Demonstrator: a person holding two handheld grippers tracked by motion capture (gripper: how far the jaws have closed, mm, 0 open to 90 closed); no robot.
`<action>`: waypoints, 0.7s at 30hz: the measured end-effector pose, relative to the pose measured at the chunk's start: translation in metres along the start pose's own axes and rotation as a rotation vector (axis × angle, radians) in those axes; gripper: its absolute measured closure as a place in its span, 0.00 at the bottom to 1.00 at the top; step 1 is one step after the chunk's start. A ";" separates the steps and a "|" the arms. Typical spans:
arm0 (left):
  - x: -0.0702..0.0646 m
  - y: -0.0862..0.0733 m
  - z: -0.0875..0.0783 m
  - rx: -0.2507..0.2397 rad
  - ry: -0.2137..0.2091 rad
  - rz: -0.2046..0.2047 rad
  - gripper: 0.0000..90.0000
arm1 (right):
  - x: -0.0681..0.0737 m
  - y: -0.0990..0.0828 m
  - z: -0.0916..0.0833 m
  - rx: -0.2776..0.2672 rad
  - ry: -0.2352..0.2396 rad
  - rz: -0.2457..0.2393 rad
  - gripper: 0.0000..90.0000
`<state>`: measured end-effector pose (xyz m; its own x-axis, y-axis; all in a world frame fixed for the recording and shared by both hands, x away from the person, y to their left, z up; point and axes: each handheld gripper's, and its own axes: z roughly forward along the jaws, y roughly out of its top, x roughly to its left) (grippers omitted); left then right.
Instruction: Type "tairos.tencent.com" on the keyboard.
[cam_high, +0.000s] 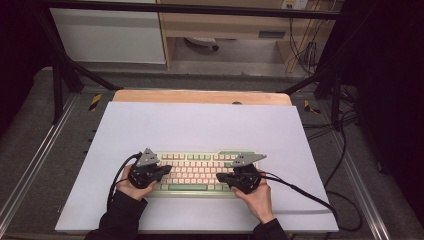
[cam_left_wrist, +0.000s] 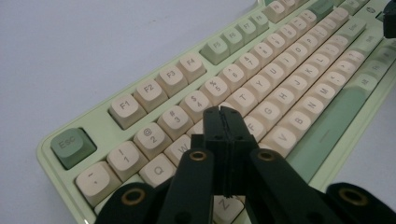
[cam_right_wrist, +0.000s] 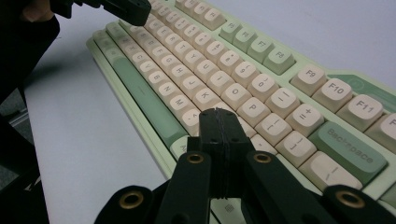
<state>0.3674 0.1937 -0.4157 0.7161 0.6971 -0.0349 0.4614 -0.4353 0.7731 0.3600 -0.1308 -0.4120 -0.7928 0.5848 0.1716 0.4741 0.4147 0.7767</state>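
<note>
While both tools sit low over it:
Keyboard: lower centre of frame, on the pale sheet.
Left gripper: jaws pressed together, over left keys.
Right gripper: jaws pressed together, over right keys.

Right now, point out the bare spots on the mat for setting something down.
Free: the mat beyond the keyboard, plus strips beside its left and right ends. Crowded: the near edge, where both hands hold each hand-held gripper over the keys.

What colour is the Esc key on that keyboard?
The Esc key is sage green, unlike its cream neighbours; the left gripper view shows it best.
</note>
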 end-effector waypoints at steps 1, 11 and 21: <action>0.000 -0.001 -0.001 -0.001 0.002 -0.001 1.00 | 0.001 0.000 0.001 0.002 0.002 -0.002 1.00; 0.005 -0.010 -0.012 -0.005 0.002 -0.013 1.00 | 0.009 0.005 0.011 0.017 0.015 -0.018 1.00; 0.010 -0.018 -0.018 -0.008 0.004 -0.027 1.00 | 0.020 0.014 0.025 0.025 0.034 -0.036 1.00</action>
<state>0.3568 0.2193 -0.4185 0.7012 0.7110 -0.0534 0.4767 -0.4118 0.7767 0.3604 -0.0955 -0.4130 -0.8218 0.5455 0.1645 0.4543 0.4529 0.7672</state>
